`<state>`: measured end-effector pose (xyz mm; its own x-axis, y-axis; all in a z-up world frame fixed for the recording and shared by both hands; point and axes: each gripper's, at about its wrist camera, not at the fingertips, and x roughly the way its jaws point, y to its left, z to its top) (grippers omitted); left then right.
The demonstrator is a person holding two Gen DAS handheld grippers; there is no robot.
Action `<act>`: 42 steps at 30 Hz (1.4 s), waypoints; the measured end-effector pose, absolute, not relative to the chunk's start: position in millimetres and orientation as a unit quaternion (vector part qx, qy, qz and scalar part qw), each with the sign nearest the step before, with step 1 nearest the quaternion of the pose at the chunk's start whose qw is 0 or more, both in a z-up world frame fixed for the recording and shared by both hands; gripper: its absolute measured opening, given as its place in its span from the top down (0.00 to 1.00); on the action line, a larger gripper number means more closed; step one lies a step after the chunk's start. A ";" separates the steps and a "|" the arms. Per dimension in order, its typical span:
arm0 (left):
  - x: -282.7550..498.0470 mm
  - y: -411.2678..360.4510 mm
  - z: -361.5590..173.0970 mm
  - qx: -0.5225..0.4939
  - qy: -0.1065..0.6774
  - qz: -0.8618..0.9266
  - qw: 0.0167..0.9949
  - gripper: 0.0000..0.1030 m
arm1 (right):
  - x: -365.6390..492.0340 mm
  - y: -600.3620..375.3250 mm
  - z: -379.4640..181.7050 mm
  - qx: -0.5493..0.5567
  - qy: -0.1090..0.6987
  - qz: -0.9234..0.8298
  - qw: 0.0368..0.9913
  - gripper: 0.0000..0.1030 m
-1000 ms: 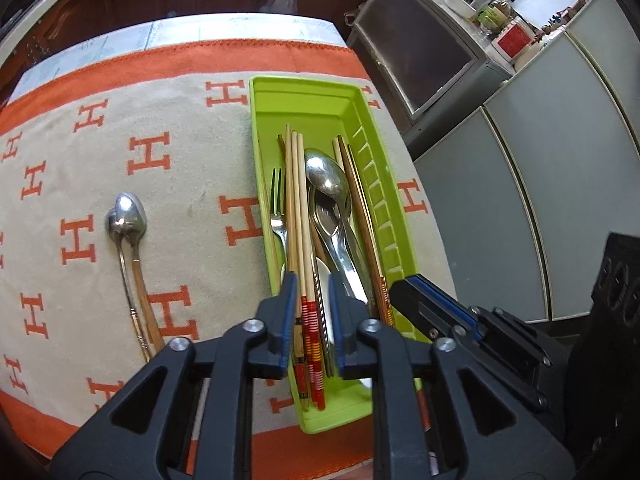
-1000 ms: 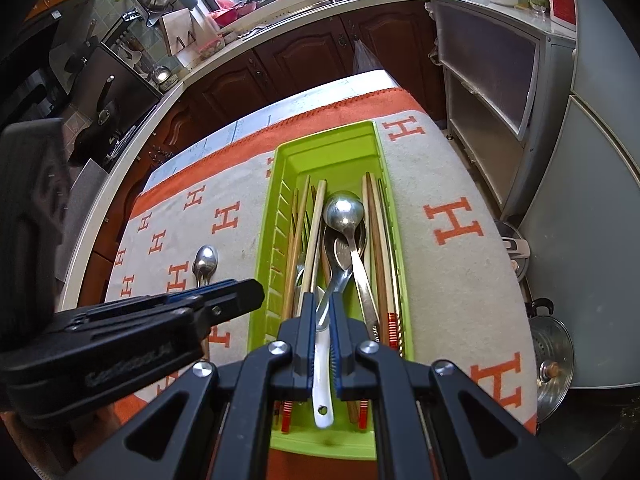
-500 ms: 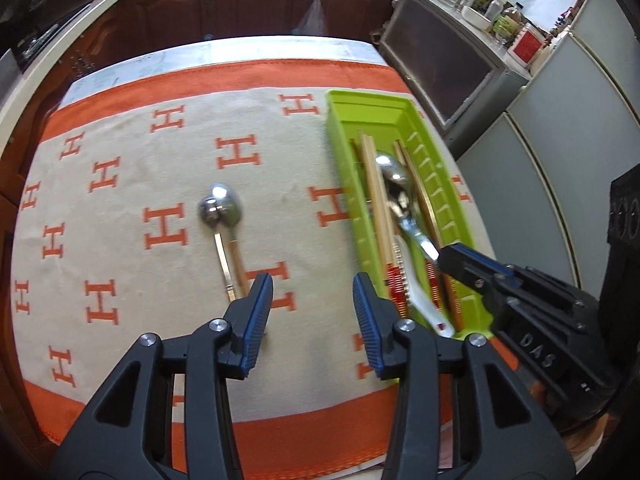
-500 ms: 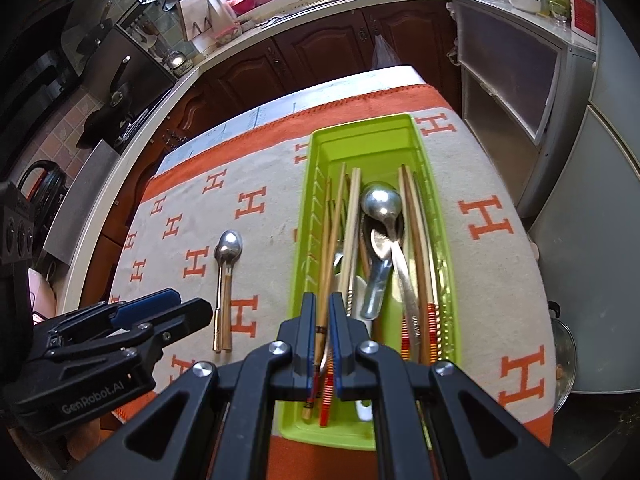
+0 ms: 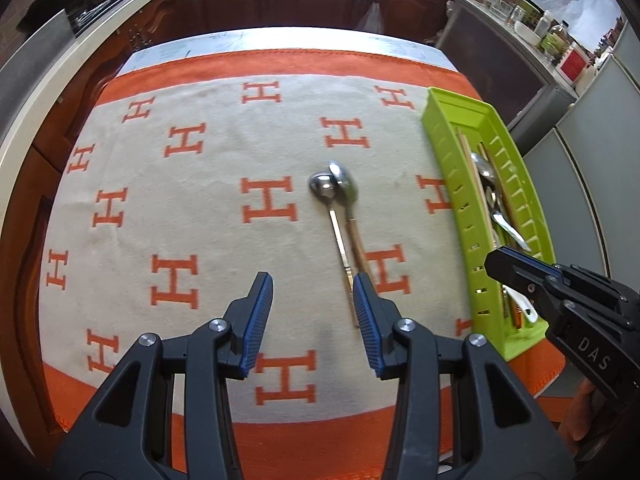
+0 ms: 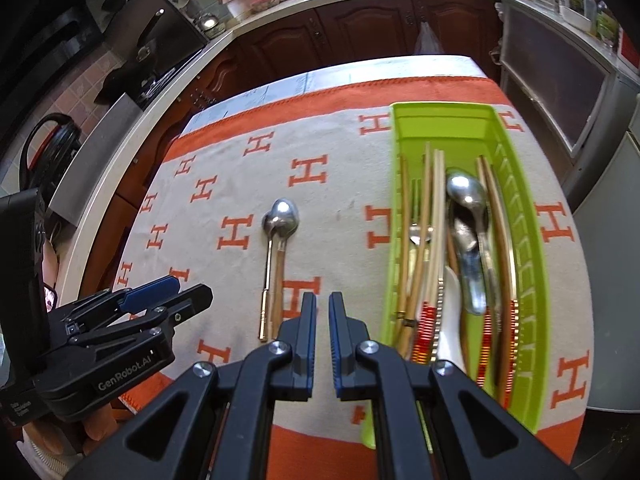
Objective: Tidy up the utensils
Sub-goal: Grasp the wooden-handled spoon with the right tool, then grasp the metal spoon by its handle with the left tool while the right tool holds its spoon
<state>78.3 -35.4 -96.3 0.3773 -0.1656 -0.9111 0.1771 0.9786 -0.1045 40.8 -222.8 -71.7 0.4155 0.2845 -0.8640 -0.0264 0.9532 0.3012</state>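
Two spoons [image 5: 340, 216] [image 6: 276, 256] lie side by side on the cloth, bowls away from me, one with a gold handle, one with a wooden handle. My left gripper [image 5: 313, 312] is open and empty, its right finger just beside the handle ends. The green tray [image 5: 464, 184] [image 6: 536, 264] on the right holds chopsticks [image 6: 430, 240], a fork and spoons [image 6: 468, 216]. My right gripper [image 6: 322, 320] is shut with nothing in it, hovering between the loose spoons and the tray. It also shows at the right edge of the left wrist view [image 5: 516, 276].
A beige cloth [image 5: 200, 200] with orange H marks and an orange border covers the table. Dark wooden cabinets and a counter with kitchenware run behind. Grey cabinet doors stand to the right of the table. A person's fingers show under each gripper body.
My left gripper has moved left from over the tray to the loose spoons and has opened wide. The right gripper shifted left off the tray and stayed shut.
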 end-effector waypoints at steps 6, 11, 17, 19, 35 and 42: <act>82.6 -6.7 -108.5 -0.002 0.551 -0.086 0.830 0.63 | 50.1 -193.2 -84.4 0.112 0.554 0.113 0.817 0.93; 85.0 15.4 -121.7 -0.011 0.559 -0.071 0.826 0.63 | 60.3 -173.1 -98.0 0.111 0.569 0.125 0.805 0.89; 86.3 30.4 -132.8 -0.024 0.567 -0.067 0.820 0.63 | 78.1 -160.7 -115.4 0.095 0.578 0.112 0.803 0.89; 87.3 32.2 -133.6 -0.027 0.568 -0.068 0.820 0.63 | 83.4 -159.5 -121.9 0.092 0.584 0.107 0.799 0.89; 95.0 31.6 -143.0 -0.037 0.576 -0.077 0.813 0.63 | 92.5 -127.0 -138.1 -0.029 0.584 0.072 0.808 0.88; 97.7 30.1 -144.3 -0.038 0.580 -0.077 0.810 0.63 | 91.3 -122.7 -137.6 -0.059 0.582 0.080 0.807 0.89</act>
